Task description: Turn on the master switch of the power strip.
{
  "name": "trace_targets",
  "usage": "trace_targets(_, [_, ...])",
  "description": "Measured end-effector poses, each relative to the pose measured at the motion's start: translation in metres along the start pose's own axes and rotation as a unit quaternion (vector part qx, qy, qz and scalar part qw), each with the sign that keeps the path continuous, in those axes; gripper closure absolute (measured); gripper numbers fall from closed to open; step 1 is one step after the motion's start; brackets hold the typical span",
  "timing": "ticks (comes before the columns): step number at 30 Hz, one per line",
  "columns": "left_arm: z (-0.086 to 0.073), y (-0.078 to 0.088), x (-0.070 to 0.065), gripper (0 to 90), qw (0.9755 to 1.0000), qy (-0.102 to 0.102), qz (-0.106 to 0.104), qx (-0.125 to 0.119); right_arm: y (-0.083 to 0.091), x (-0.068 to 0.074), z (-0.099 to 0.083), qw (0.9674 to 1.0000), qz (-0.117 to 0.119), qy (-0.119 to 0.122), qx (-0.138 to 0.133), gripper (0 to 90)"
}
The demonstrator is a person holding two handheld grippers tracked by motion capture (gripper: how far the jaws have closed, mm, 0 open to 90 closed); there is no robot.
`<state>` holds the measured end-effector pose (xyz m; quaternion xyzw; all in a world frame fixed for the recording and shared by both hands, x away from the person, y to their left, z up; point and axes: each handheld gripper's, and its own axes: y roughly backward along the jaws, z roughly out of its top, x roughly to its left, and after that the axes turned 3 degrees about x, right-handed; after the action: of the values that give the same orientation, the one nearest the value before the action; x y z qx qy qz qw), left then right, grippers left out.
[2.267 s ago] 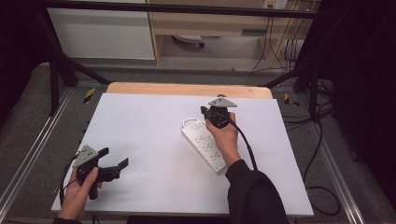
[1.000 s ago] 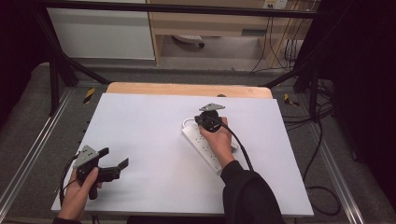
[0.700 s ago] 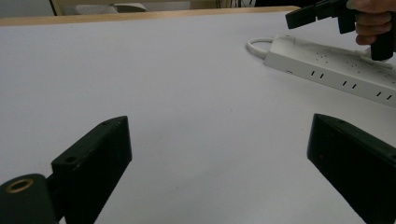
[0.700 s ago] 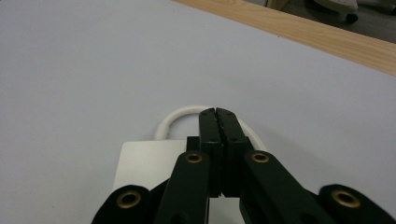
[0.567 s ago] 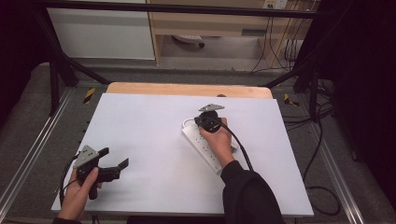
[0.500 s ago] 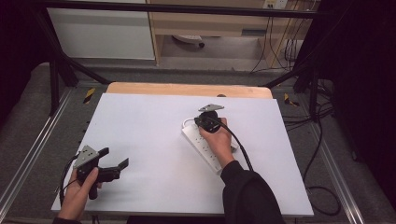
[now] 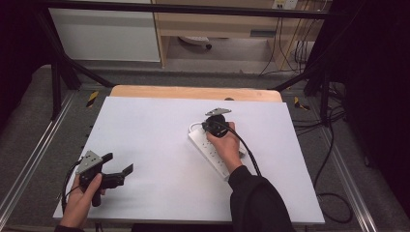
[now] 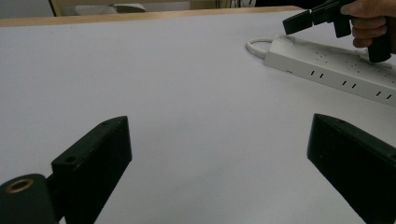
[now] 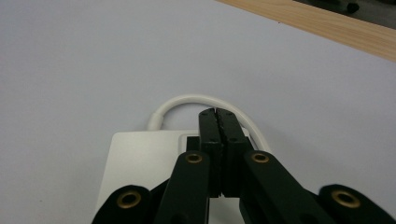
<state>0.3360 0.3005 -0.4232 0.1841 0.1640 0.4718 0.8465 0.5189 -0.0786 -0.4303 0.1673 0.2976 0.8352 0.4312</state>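
Observation:
A white power strip (image 7: pixel 208 146) lies slantwise on the white table (image 7: pixel 145 125), right of centre. Its white cable (image 9: pixel 187 100) loops out of the far end. My right gripper (image 7: pixel 206 126) is held over that end, jaws shut tight with nothing between them. In the right gripper view its tips (image 9: pixel 215 112) point down over the strip (image 9: pixel 140 158), beside a small dark block (image 9: pixel 191 141) on its top. My left gripper (image 7: pixel 118 163) rests near the table's front left corner, open (image 8: pixel 219 140) and empty, facing the strip (image 8: pixel 336 74) and the right gripper (image 8: pixel 299 21).
A wooden strip (image 7: pixel 193 92) edges the table's far side. Black frame poles (image 7: pixel 58 72) stand at both far corners. Cables (image 7: pixel 333 145) trail on the floor at the right. A white cabinet (image 7: pixel 106 34) stands beyond the table.
The right gripper has come a little nearer and leftward along the strip's far end, then held still. The left gripper has not moved.

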Motion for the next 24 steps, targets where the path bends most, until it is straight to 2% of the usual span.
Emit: trace_targets(24, [-0.0001,0.0,0.0,6.4,1.0,0.0,0.0,0.0,-0.0027,0.0003,-0.0008,1.0,-0.001,0.003,0.009,90.0])
